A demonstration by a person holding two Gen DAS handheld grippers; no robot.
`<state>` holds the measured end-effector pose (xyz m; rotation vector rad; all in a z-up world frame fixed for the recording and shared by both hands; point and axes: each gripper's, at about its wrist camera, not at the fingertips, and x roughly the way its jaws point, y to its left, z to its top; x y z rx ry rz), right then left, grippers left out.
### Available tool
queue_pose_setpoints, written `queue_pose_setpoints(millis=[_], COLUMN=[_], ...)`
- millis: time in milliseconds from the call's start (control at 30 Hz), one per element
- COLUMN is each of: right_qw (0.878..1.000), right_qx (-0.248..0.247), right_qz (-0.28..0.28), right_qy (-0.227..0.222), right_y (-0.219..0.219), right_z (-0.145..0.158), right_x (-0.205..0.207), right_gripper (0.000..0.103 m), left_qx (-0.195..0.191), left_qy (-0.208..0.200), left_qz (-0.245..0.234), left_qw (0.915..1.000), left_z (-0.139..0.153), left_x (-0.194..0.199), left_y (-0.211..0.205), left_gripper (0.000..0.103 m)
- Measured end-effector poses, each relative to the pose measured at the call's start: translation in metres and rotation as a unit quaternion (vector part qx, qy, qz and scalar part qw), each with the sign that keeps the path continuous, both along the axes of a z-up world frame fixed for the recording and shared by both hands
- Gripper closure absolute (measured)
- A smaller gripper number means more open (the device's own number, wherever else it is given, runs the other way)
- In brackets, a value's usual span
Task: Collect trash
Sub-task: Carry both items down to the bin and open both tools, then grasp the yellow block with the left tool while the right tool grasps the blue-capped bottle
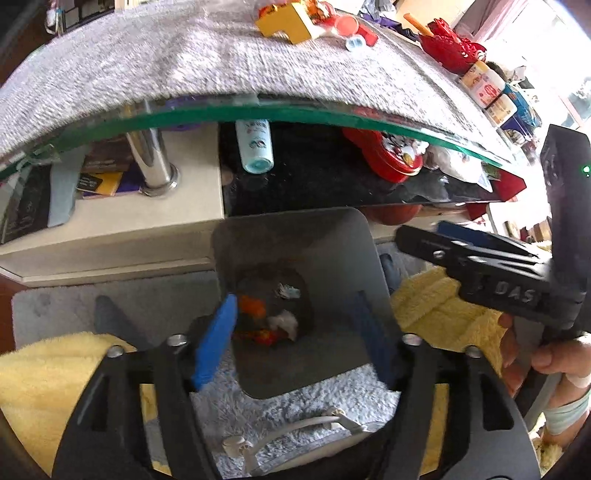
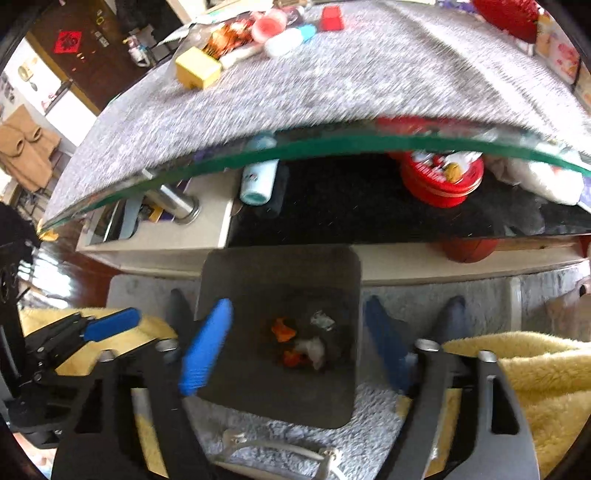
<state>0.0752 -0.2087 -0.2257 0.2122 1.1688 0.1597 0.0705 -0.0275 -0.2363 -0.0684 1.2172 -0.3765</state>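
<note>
Cluttered living room; a glass table [image 1: 258,110] with a grey cloth [image 1: 147,62] is sitting over a lower shelf holding a pale bottle [image 1: 255,147] and a red tin [image 2: 441,181]. A grey bin [image 2: 280,273] is standing on the shaggy rug [image 1: 295,387] just at the table's near edge.

I am holding both tongs over the bin's mouth, pointing steeply down. My left gripper [image 1: 295,339] is standing wide, blue pads apart, nothing between them. My right gripper [image 2: 295,350] is likewise gaping, nothing in it; in the left view it is showing at the right edge, with my hand [image 1: 546,354] on its handle.

Trash [image 2: 303,339] is lying on the bin's floor: orange scraps, white crumpled bits. A yellow box [image 1: 286,22] and red clutter are sitting along the table's far edge.
</note>
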Motion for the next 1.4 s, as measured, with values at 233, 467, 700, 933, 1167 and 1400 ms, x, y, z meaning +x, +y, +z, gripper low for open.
queue_pose_setpoints(millis=[233, 467, 700, 933, 1167, 1400], right_qw=[0.999, 0.995, 0.993, 0.995, 0.997, 0.994], right_qx=[-0.022, -0.026, -0.015, -0.013, -0.025, -0.057], right_qz=[-0.025, -0.031, -0.023, -0.003, 0.002, 0.008], right_qy=[-0.034, -0.087, -0.115, -0.095, -0.079, -0.09], right_y=[-0.019, -0.023, -0.016, 0.0, 0.005, 0.002], right_z=[0.025, 0.061, 0.077, 0.065, 0.05, 0.048], right_x=[0.014, 0.046, 0.099, 0.147, 0.166, 0.172], right_gripper=[0.008, 0.008, 0.01, 0.044, 0.055, 0.076], left_qx=[0.037, 0.037, 0.042, 0.037, 0.027, 0.016], left_qy=[-0.039, -0.072, -0.093, -0.099, -0.095, -0.09], left_qz=[0.02, 0.021, 0.023, 0.032, 0.029, 0.033], left_qw=[0.9984, 0.9965, 0.9945, 0.9939, 0.9947, 0.9953], left_z=[0.022, 0.048, 0.064, 0.075, 0.072, 0.065], left_x=[0.01, 0.033, 0.068, 0.105, 0.134, 0.159], left_y=[0.011, 0.005, -0.003, -0.005, -0.013, -0.021], left_gripper=[0.015, 0.014, 0.014, 0.014, 0.015, 0.015])
